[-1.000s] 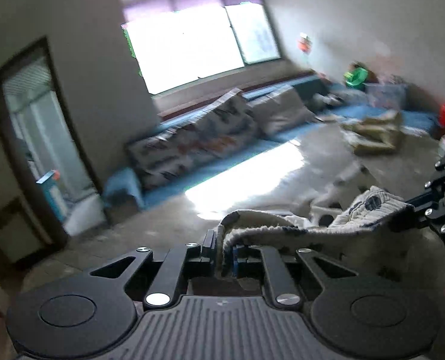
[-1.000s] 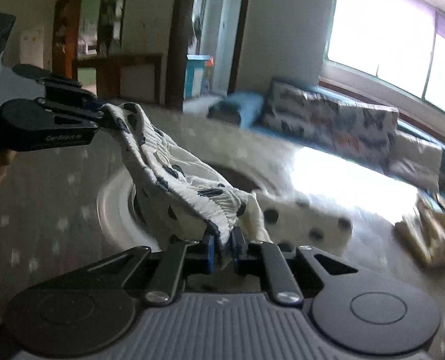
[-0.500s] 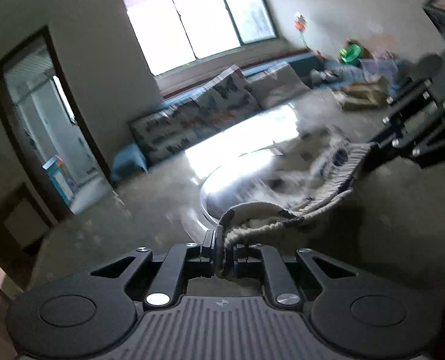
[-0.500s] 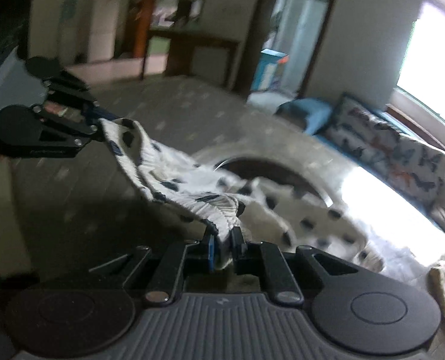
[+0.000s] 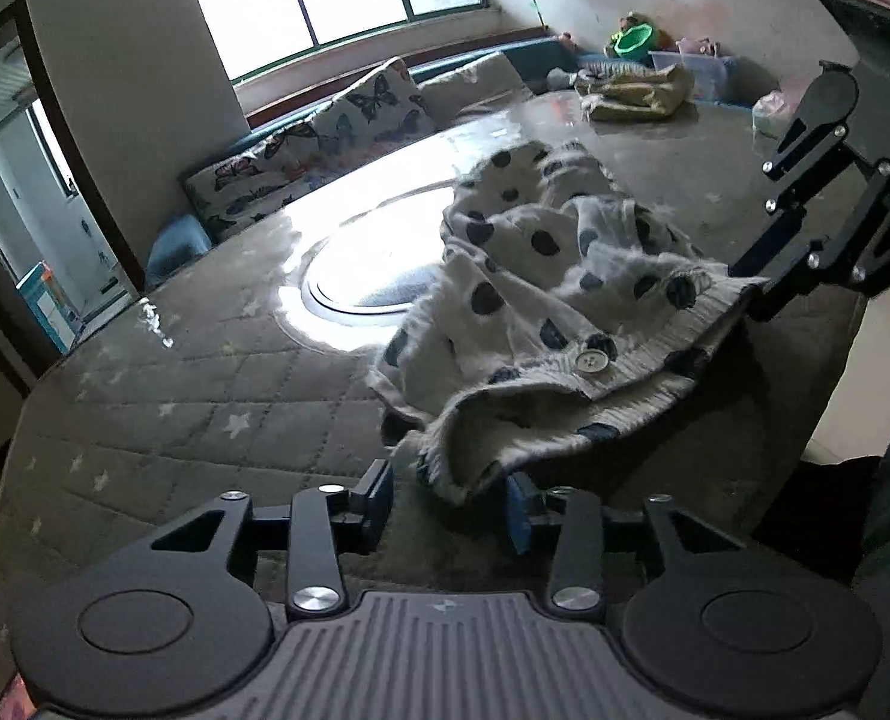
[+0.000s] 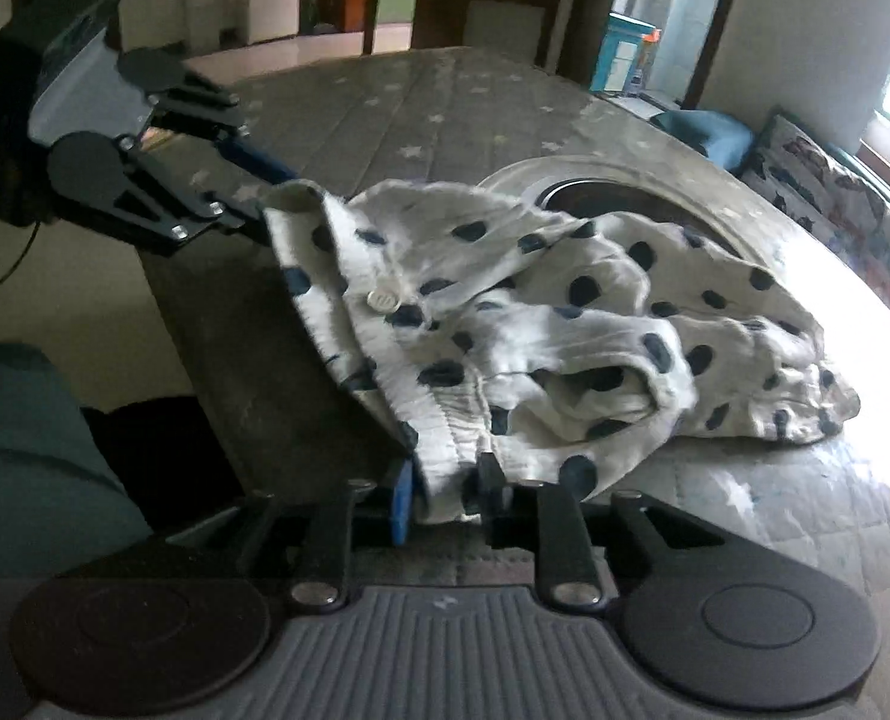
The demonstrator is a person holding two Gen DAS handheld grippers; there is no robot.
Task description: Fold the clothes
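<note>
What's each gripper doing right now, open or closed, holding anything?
Left gripper: open, edge of the polka-dot garment lying loose between its fingers.
Right gripper: partly open, garment between its fingers but apparently not clamped.

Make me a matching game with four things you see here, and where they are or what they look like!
Things:
1. garment
2. left gripper
3. butterfly cushion
4. toy in the far corner

Descriptions:
A. under the window
B. green
C. jaws wide apart
D. white with dark dots

Pairs: 1-D, 2-C, 3-A, 4-B
</note>
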